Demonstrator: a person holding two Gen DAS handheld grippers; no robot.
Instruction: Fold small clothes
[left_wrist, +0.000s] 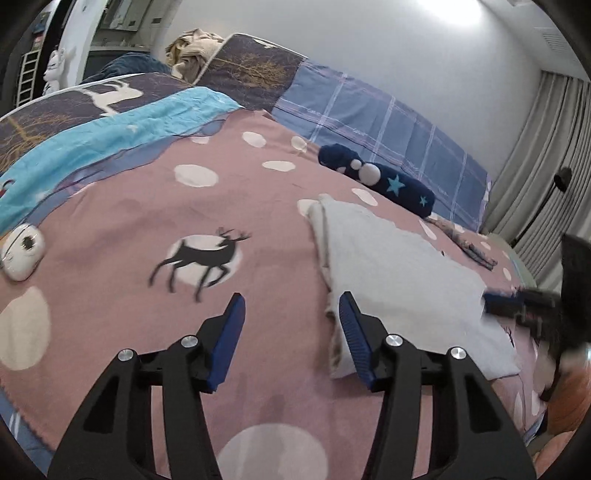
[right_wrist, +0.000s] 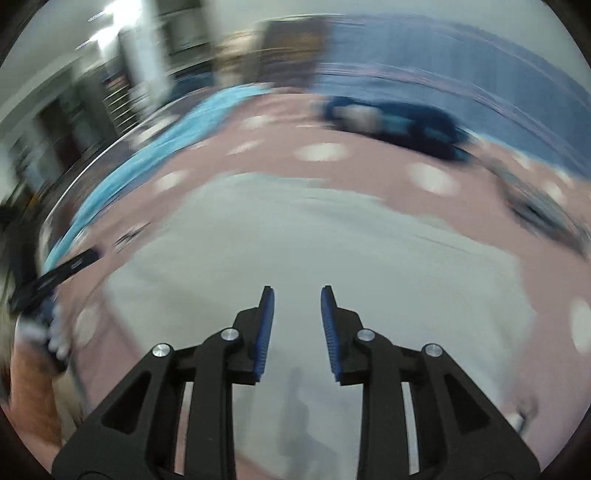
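Note:
A pale grey garment (left_wrist: 399, 269) lies folded flat on the pink spotted bedspread (left_wrist: 229, 192), to the right in the left wrist view. My left gripper (left_wrist: 291, 302) is open and empty, just above the bedspread beside the garment's left edge. The right gripper (left_wrist: 517, 302) shows blurred at the right edge, over the garment. In the right wrist view, which is motion-blurred, my right gripper (right_wrist: 297, 295) is open and empty above the same grey garment (right_wrist: 314, 251). The left gripper (right_wrist: 51, 277) shows blurred at the left edge.
A dark blue star-patterned item (left_wrist: 384, 177) lies behind the garment, also seen blurred in the right wrist view (right_wrist: 399, 118). A small grey patterned cloth (left_wrist: 469, 243) lies to the right. A white round device (left_wrist: 22, 254) sits at the left. Pillows (left_wrist: 255, 70) and a curtain (left_wrist: 535, 166) lie beyond.

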